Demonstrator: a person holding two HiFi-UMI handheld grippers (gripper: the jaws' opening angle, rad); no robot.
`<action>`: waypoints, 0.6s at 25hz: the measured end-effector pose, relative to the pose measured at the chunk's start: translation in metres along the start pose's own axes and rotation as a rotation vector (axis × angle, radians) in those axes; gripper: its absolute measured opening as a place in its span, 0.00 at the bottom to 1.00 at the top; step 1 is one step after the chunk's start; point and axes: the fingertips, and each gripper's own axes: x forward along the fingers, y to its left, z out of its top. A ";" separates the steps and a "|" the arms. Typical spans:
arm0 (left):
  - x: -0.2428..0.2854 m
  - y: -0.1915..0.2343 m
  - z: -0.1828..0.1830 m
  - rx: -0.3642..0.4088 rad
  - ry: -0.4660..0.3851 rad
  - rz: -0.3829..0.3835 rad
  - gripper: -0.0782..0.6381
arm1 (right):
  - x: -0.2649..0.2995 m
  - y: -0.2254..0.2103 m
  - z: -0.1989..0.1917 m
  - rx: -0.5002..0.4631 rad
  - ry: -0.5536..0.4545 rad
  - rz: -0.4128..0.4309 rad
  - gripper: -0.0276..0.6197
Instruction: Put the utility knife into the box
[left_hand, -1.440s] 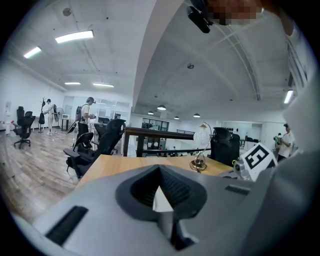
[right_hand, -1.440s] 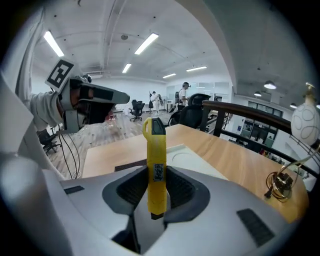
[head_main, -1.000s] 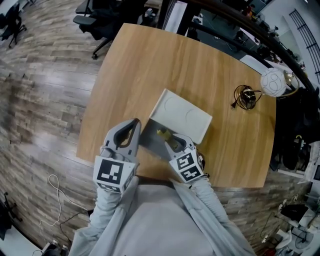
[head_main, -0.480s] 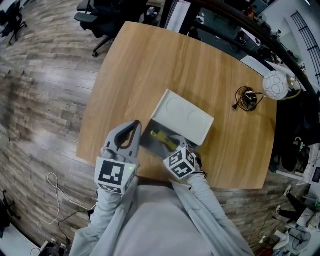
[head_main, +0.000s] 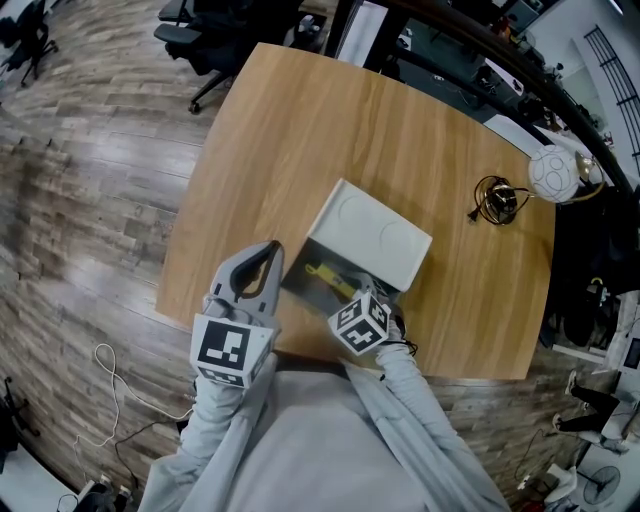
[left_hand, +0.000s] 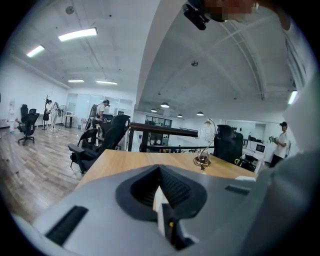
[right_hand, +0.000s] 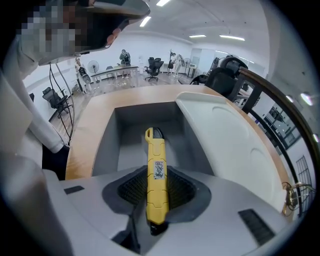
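The right gripper (right_hand: 156, 175) squeezes the knife (right_hand: 155, 155) and holds it over the open box (right_hand: 106, 145), not yet let go inside, while the closed left gripper (left_hand: 161, 172) waits at the box's left.

On table (head_main: 300, 130), box (head_main: 296, 289) at near edge, lid (head_main: 375, 235) behind, utility knife (right_hand: 155, 185) over it.

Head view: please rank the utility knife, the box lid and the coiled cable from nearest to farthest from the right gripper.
1. utility knife, between the jaws of the right gripper.
2. box lid, just beyond, open.
3. coiled cable, far off at the right.
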 end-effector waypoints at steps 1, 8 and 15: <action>0.000 -0.001 -0.001 0.005 -0.001 -0.003 0.14 | 0.000 0.000 0.000 0.002 -0.001 -0.003 0.24; -0.004 -0.001 -0.001 0.013 -0.007 -0.010 0.14 | -0.003 0.001 0.001 0.023 -0.009 -0.002 0.24; -0.005 -0.001 0.000 0.019 -0.013 -0.015 0.14 | -0.008 -0.002 0.005 0.039 -0.031 -0.018 0.25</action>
